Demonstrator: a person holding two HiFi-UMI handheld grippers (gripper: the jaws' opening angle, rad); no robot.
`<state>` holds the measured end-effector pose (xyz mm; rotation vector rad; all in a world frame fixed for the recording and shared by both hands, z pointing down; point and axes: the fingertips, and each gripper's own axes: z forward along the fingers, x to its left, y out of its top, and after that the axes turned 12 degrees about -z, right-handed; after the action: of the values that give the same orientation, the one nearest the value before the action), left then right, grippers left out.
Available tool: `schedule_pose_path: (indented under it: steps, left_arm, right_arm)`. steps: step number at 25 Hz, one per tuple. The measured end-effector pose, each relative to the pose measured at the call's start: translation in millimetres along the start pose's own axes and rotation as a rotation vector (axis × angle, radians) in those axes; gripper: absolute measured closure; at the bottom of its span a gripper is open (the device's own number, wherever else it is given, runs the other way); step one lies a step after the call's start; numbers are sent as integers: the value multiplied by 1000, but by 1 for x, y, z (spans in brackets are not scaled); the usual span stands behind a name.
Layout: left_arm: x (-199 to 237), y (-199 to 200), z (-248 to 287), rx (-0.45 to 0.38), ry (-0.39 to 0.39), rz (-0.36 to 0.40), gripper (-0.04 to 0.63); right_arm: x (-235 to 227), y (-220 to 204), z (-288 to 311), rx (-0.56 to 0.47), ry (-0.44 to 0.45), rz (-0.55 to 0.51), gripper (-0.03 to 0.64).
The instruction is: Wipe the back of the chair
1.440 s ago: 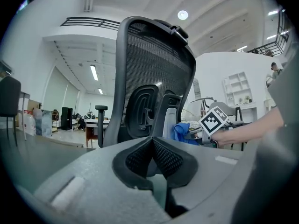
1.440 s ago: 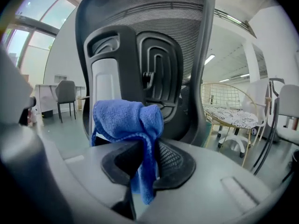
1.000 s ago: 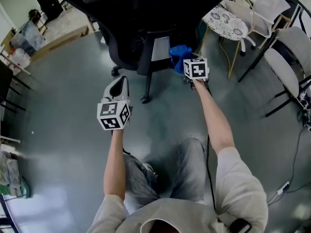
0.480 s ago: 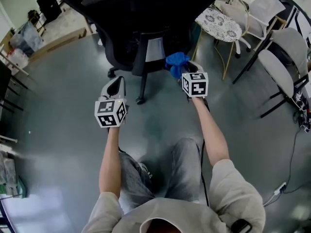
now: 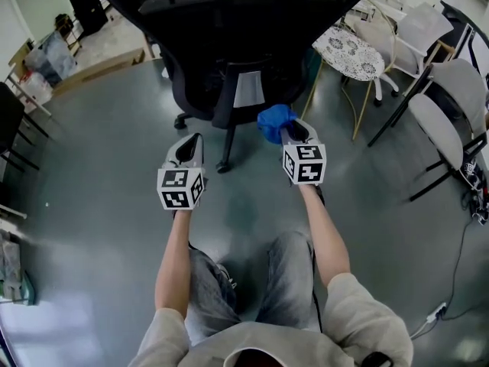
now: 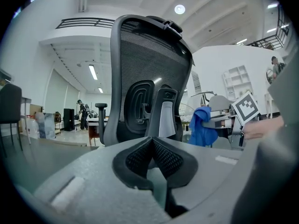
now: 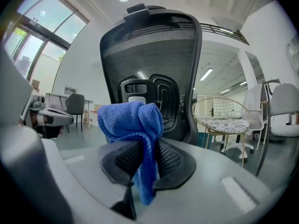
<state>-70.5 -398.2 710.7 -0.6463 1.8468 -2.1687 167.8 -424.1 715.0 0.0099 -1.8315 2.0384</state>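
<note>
While I hold the 2 grippers out in front of me, the black mesh office chair point(image 5: 229, 37) stands just ahead with its back turned toward me, headrest on top and a pale grey strip running down the middle of its support. My right gripper point(image 5: 294, 132) has its jaws clamped on a blue cloth point(image 7: 135, 125), which bunches up above the pads while 1 tail hangs down between them. In the head view the cloth sits low, just right of the chair's central post. The right gripper view shows the whole backrest beyond the cloth, so the cloth is short of the chair and not pressed against it. My left gripper point(image 5: 187, 150) is held to the left of the post, level with the right one and well apart from it. Its jaws are closed together with nothing between them, aimed at the back of the chair without touching it. To the right of the office chair stands a gold wire stool with a patterned seat point(image 5: 348, 52), and beyond it a group of pale chairs point(image 5: 451, 90). Everything stands on a glossy grey floor point(image 5: 99, 174). My knees in jeans point(image 5: 283, 281) show below the grippers.
</note>
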Motion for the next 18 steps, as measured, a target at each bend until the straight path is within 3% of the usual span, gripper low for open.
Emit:
schedule_pose_path:
  steps: [3,8,12,18]
  left_arm:
    - [8,-13,-4,16,6,45,591]
    - [32,-6,-13,-12,37,-13,591]
    - [19,38,-16,4,17,56,591]
    - [10,138,-36,-11,15,6,591]
  right_arm:
    - [9,4,4,-25,6,-2,549]
    - [21,25,11,-44,15,-5,549]
    - [23,59,2,-33,11,11,549]
    - [18,152,-24,-16,11,-37,551]
